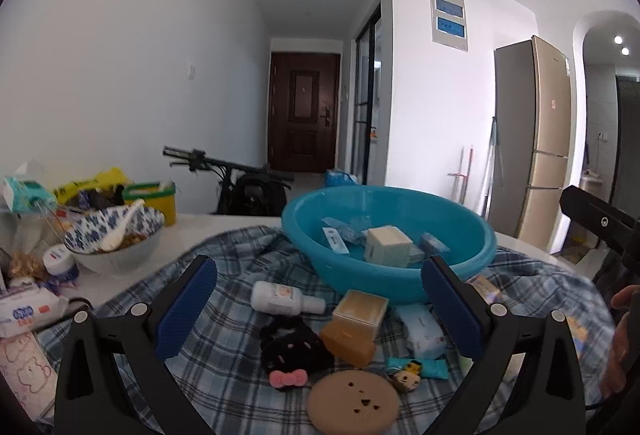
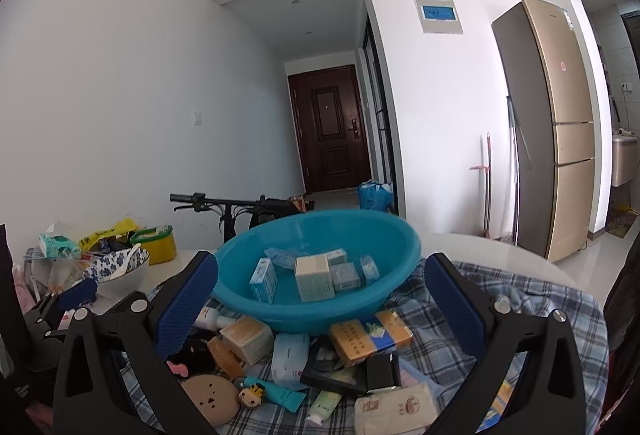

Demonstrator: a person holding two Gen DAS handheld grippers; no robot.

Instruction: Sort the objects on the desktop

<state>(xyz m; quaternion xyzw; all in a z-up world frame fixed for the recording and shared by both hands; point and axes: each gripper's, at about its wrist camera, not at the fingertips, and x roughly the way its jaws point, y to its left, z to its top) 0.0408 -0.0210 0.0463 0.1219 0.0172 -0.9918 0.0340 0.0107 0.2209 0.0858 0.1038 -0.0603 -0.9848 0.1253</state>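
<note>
Your left gripper [image 1: 320,299] hovers level over the blue-and-white plaid cloth [image 1: 224,387], its blue-padded fingers [image 1: 188,311] spread wide with nothing between them. Your right gripper [image 2: 320,303] sits in the same pose, jaws fully apart and empty, aimed at the round turquoise plastic basin [image 2: 320,315]. One basin rests on the cloth, holding about six small boxes, the biggest a cream-and-teal carton [image 2: 314,277]. In front of it lie one orange-and-blue flat pack [image 2: 370,335], one tan cube box [image 1: 360,313], one white squat bottle [image 1: 280,297], one black plush toy [image 1: 292,349] and one round beige compact [image 1: 354,401].
</note>
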